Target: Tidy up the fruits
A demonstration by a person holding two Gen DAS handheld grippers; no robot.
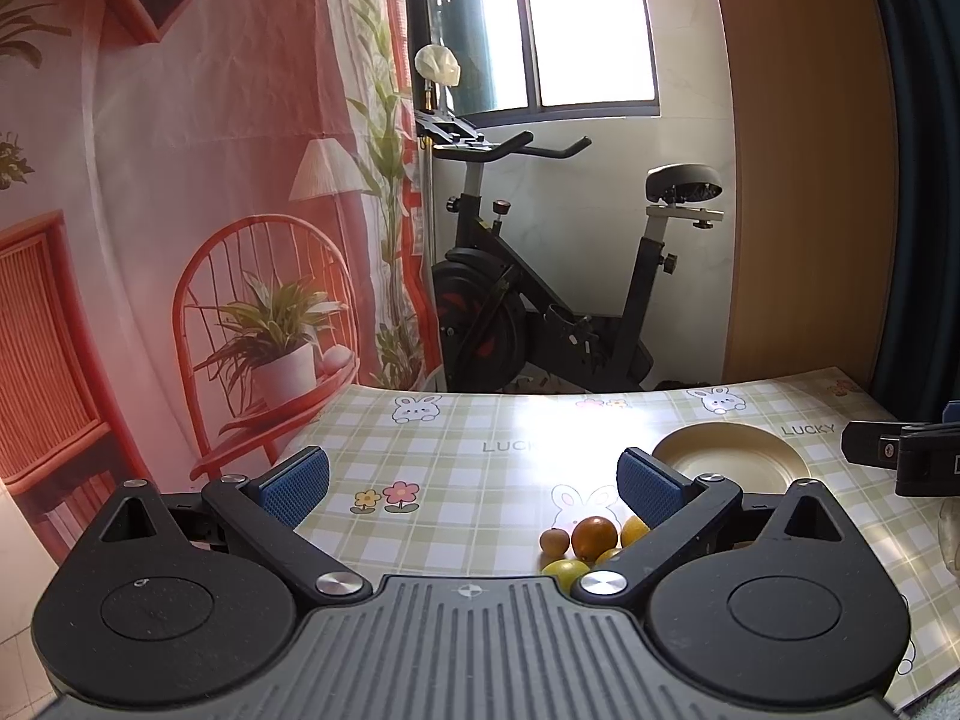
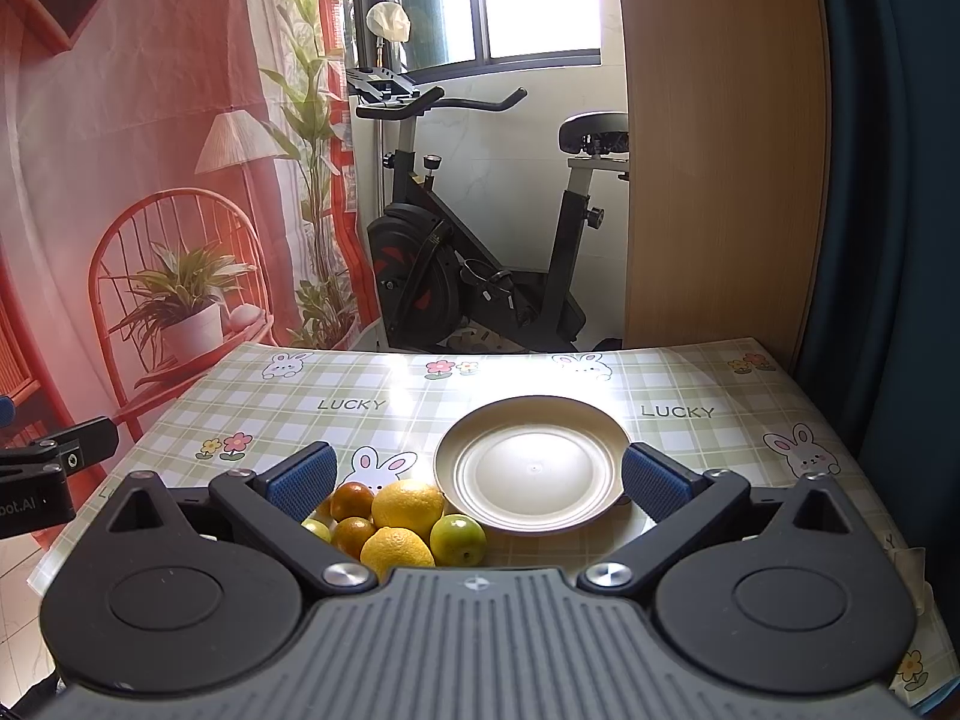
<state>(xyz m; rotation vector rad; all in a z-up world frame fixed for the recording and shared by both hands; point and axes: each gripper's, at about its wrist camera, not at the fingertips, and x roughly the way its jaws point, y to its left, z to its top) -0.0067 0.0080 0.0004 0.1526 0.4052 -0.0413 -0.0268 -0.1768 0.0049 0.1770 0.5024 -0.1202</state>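
A heap of fruit lies on the checked tablecloth: two yellow lemons [image 2: 408, 506], a green lime [image 2: 459, 539] and small oranges [image 2: 352, 499]. In the left wrist view the heap [image 1: 594, 537] sits by the right finger, with a small brown fruit [image 1: 554, 540]. A cream plate [image 2: 533, 471] stands empty just right of the fruit; it also shows in the left wrist view [image 1: 729, 456]. My right gripper [image 2: 480, 483] is open and empty above the plate and fruit. My left gripper [image 1: 474, 483] is open and empty, left of the fruit.
The table [image 2: 336, 405] has a green plaid cloth with rabbits and "LUCKY" print. Beyond its far edge stand an exercise bike [image 2: 456, 252], a wooden panel [image 2: 720, 150] and a red printed backdrop [image 2: 150, 180]. The left gripper's body [image 2: 54, 468] shows at the left.
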